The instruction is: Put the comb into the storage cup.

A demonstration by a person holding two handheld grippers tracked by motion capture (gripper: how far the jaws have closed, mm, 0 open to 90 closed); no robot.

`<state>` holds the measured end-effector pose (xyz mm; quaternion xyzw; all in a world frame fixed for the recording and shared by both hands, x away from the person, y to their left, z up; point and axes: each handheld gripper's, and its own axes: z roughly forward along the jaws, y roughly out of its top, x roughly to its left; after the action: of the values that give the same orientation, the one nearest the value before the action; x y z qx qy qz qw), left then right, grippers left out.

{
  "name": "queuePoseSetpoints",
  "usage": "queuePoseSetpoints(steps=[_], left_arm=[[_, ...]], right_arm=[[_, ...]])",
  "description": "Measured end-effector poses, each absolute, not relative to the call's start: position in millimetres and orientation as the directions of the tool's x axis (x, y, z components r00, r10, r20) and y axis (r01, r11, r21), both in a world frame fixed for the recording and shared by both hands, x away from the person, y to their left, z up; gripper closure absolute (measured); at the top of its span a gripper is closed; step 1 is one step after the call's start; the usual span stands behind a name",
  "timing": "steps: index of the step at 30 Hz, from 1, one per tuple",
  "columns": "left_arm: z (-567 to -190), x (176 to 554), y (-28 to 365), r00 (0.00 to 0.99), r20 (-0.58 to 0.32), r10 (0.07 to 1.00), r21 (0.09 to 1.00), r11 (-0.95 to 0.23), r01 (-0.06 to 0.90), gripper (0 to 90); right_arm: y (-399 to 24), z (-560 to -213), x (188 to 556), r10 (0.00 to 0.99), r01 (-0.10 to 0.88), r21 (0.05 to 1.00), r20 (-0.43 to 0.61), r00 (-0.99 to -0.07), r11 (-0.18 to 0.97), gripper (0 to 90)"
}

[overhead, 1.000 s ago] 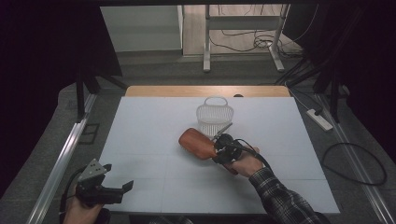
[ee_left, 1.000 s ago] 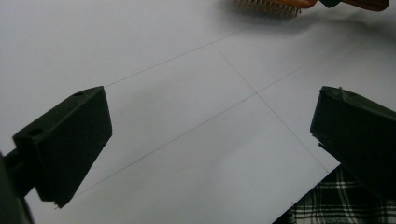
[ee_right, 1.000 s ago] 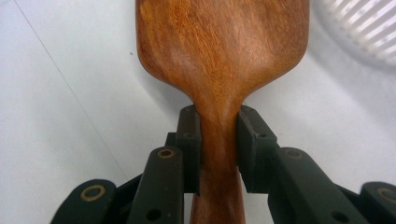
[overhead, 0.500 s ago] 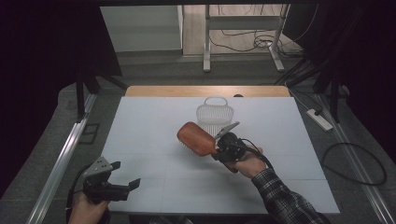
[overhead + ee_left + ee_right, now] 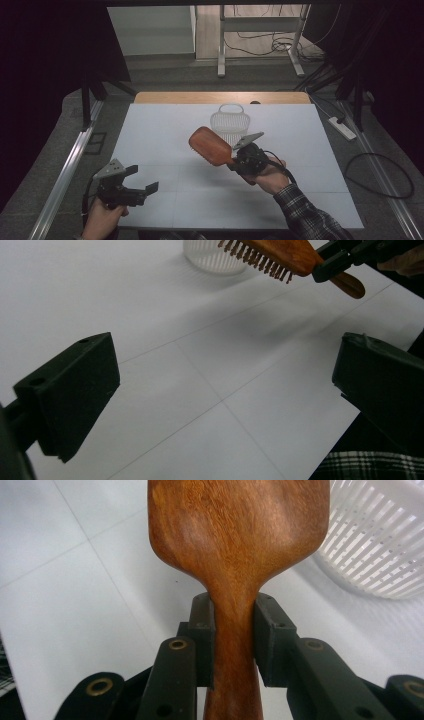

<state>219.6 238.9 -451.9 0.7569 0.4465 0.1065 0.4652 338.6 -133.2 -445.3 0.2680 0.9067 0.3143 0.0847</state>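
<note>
While the right gripper (image 5: 235, 159) is clamped on the handle of the wooden hairbrush (image 5: 210, 146), the brush is held clear above the white table (image 5: 150, 130), bristles facing down. Its long axis runs from the jaws up and to the left in the high view. The white basket (image 5: 227, 122) stands just beyond the brush head, upright, apparently not touching it. The right hand is therefore the nearer one. The left gripper (image 5: 142, 180) hangs open and empty, well apart at the table's near-left edge.
</note>
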Motion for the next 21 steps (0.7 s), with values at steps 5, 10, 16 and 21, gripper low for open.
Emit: queuePoseSetpoints(steps=[5, 10, 16, 21], left_arm=[[-445.4, 230.1, 229.8, 0.586, -0.256, 0.769, 0.792, -0.181, 0.583, 0.0], [-437.9, 241.3, 222.7, 0.595, -0.278, 0.754, 0.797, -0.165, 0.581, 0.0], [-432.1, 253.3, 213.7, 0.616, -0.31, 0.725, 0.805, -0.145, 0.576, 0.0], [-431.2, 261.6, 205.4, 0.637, -0.315, 0.703, 0.799, -0.166, 0.578, 0.0]], right_arm=[[-138.5, -439.5, 333.0, 0.538, 0.42, 0.641, 0.014, -0.843, 0.642, 72.4], [-144.1, -433.8, 328.0, 0.544, 0.416, 0.667, 0.02, -0.839, 0.617, 72.4], [-151.7, -427.8, 324.1, 0.55, 0.424, 0.698, 0.051, -0.833, 0.577, 72.3], [-158.2, -423.4, 320.7, 0.559, 0.416, 0.726, 0.053, -0.827, 0.548, 72.4]])
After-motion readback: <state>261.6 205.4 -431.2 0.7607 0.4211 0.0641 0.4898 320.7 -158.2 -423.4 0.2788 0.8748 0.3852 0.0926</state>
